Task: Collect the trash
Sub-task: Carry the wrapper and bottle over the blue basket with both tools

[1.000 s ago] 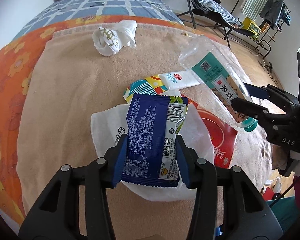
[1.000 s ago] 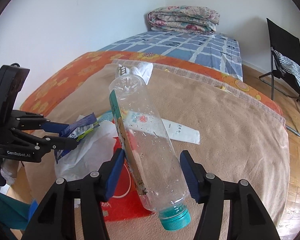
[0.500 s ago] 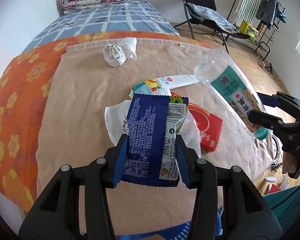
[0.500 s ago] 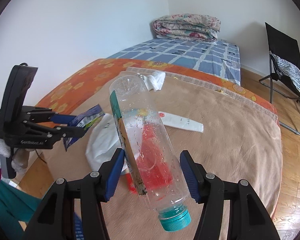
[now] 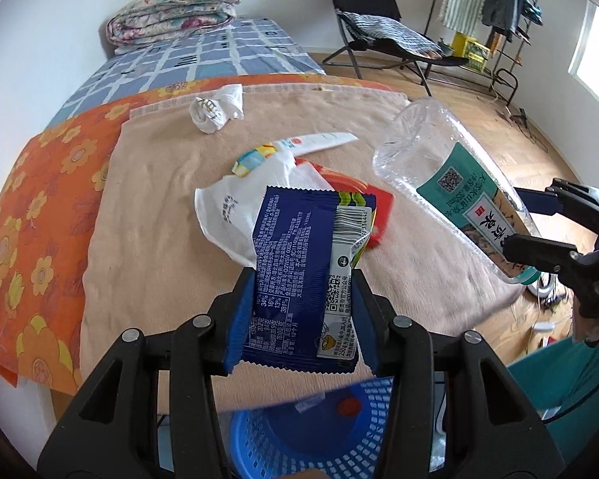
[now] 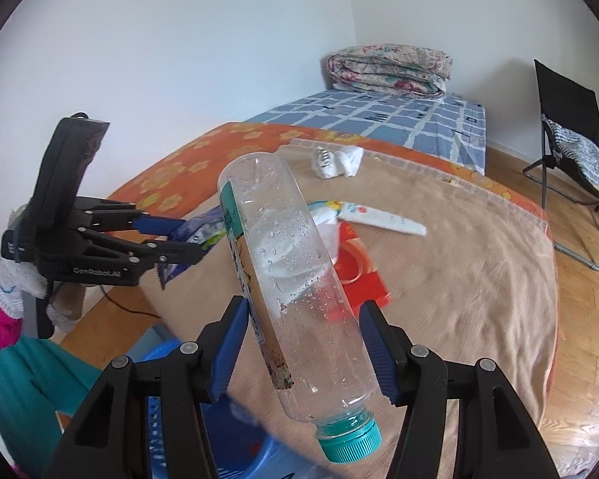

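A blue snack wrapper (image 5: 299,275) is gripped in the left gripper (image 5: 301,323) jaws above a blue basket (image 5: 319,435). A clear plastic bottle (image 6: 295,303) is clamped in the right gripper (image 6: 303,351), cap nearest the camera, beside the bed's (image 5: 171,215) edge.

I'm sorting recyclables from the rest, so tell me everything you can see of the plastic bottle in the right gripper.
The bottle is clear, thin-looking plastic with a teal screw cap on and a teal and tan printed label bearing a QR code. It looks empty apart from droplets clinging inside. The right gripper is shut on its lower body, holding it in the air, tilted, cap toward the camera and base pointing away over the beige blanket. Only the gripper's blue pads touch it.
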`<state>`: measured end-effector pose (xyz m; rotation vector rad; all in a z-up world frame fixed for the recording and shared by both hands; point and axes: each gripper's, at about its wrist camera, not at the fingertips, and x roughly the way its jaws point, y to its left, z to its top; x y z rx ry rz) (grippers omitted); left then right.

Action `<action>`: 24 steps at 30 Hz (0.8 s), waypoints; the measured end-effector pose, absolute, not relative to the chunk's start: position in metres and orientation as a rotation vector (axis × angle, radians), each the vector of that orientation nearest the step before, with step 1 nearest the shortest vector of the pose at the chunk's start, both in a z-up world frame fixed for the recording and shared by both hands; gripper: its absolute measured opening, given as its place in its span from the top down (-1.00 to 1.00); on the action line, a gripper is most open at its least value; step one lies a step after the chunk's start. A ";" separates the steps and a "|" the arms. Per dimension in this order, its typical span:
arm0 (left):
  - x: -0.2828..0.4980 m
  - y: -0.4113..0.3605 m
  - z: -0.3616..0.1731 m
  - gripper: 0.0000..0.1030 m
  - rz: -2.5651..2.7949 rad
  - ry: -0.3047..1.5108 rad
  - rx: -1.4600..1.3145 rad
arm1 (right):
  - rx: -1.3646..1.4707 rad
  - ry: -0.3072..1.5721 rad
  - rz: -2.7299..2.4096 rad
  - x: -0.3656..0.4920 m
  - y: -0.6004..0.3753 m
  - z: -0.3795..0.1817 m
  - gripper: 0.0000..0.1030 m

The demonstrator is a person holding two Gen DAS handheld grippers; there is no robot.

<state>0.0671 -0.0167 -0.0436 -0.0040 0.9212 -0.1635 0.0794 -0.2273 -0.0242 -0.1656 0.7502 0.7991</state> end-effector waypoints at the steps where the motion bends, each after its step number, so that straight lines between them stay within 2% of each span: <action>1: 0.062 -0.018 -0.045 0.09 -0.166 0.922 -0.002 | -0.166 0.748 0.804 0.074 -0.228 -0.025 -0.16; 24: -0.018 -0.003 -0.124 0.09 -0.160 1.100 0.012 | -0.196 0.840 0.905 -0.004 -0.213 -0.072 -0.16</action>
